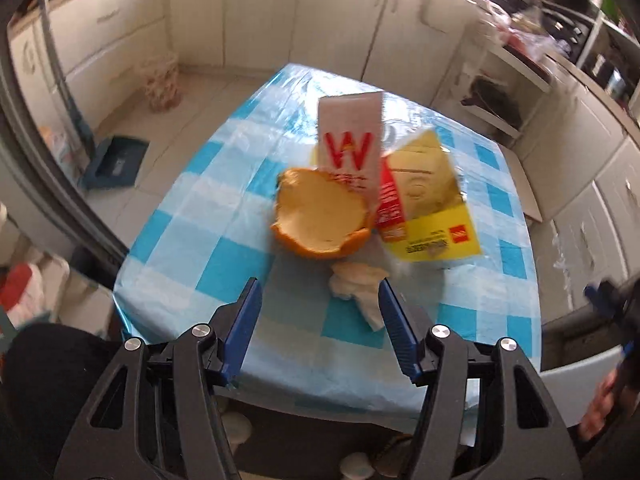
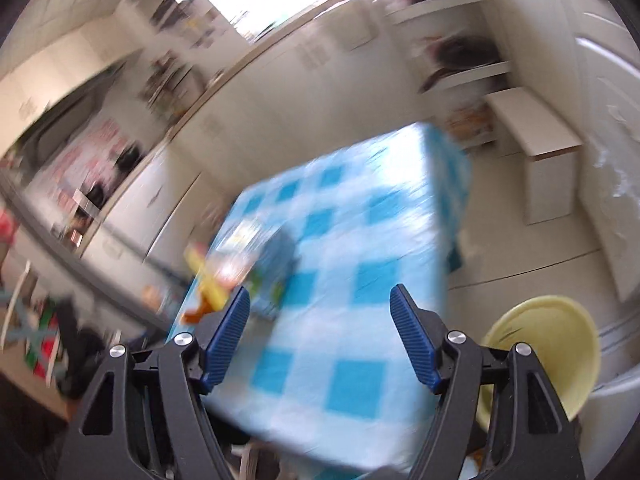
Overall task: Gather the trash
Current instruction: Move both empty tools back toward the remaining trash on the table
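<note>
on the left, the left tool (image 1: 318,294) hangs over the near edge of the table (image 1: 192,216) with its blue pads spread apart and nothing between them. the trash sits in a cluster at the table's middle: an orange peel (image 1: 320,216) cupped upward, a white paper bag with a red letter (image 1: 350,140) standing behind it, a yellow and red carton (image 1: 428,200) leaning to its right, and a crumpled tissue (image 1: 360,284) nearest the pads. a sensible next pick would be the tissue: it is light and soft, so the pads should straddle it fully and pinch at its bulk, not its loose tail. the peel calls for a grip on its rim. further right, the right tool (image 2: 320,308) is likewise wide and empty, aimed at bare checked cloth, the blurred trash off to its left. a pale yellow bin (image 2: 560,340) stands low at the right, likely the drop point.
</note>
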A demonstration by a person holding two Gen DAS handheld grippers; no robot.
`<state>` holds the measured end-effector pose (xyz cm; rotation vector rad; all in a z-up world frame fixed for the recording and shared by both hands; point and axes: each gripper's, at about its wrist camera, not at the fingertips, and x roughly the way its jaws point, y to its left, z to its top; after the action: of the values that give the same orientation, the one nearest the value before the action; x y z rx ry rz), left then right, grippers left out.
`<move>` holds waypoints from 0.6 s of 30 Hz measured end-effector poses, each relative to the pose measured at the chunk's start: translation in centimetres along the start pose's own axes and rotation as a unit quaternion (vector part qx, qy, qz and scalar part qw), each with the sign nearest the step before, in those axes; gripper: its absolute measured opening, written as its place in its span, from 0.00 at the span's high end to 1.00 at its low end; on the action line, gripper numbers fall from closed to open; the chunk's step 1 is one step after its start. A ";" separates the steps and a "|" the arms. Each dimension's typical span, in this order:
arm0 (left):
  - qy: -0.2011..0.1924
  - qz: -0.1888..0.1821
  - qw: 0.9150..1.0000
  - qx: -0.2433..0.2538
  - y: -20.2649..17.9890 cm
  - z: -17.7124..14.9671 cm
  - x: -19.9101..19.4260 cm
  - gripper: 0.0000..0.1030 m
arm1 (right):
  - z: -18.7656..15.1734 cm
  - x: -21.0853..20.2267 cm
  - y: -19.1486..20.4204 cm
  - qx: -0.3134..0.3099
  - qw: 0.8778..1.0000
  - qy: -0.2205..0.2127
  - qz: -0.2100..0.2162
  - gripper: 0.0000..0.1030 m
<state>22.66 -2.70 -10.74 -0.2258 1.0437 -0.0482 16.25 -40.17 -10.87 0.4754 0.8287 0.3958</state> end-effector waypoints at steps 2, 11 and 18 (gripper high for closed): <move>0.020 -0.022 0.998 -0.048 2.2 0.6 1.1 0.44 | -1.6 2.7 3.1 -0.043 0.998 0.039 0.019 0.32; 0.060 -0.070 0.987 -0.131 4.5 1.6 4.8 0.44 | -4.7 11.5 13.0 -0.218 0.973 0.080 0.004 0.32; 0.085 -0.049 0.987 -0.129 4.5 3.3 8.1 0.44 | -4.9 16.9 14.9 -0.229 0.968 0.101 -0.014 0.32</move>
<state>29.22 1.06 -16.97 -0.5149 1.2081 -0.0208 20.63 -18.07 -15.75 -0.0081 0.9051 0.5986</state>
